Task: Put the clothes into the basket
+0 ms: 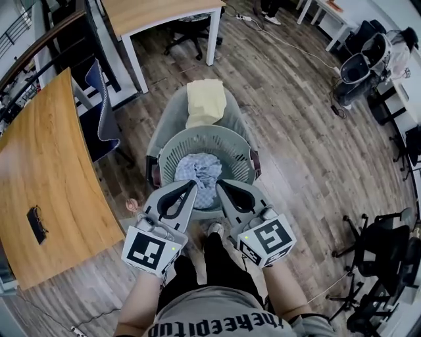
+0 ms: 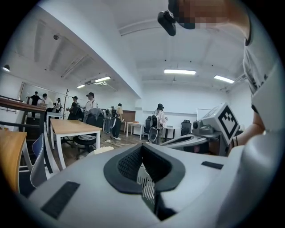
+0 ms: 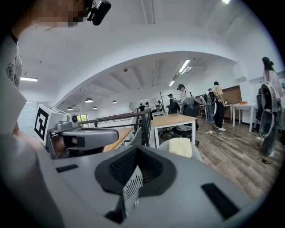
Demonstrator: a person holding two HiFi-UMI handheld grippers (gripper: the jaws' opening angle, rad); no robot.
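A round grey-green slatted basket (image 1: 197,131) sits on a grey chair (image 1: 168,112). It holds blue-and-white clothes (image 1: 199,170). A pale yellow cloth (image 1: 205,100) hangs over the chair's back, also seen as the yellow cloth (image 3: 181,147) in the right gripper view. My left gripper (image 1: 191,187) and right gripper (image 1: 222,186) reach side by side over the basket's near side. In both gripper views a strip of the basket's slatted wall (image 2: 147,187) (image 3: 131,189) stands pinched between the shut jaws. The near rim is hidden under the grippers in the head view.
A curved wooden table (image 1: 46,178) runs along the left, with a blue chair (image 1: 102,112) beside it. Another desk (image 1: 158,13) stands behind the basket. Black office chairs (image 1: 381,243) stand at the right. Several people stand far off by desks (image 2: 73,127).
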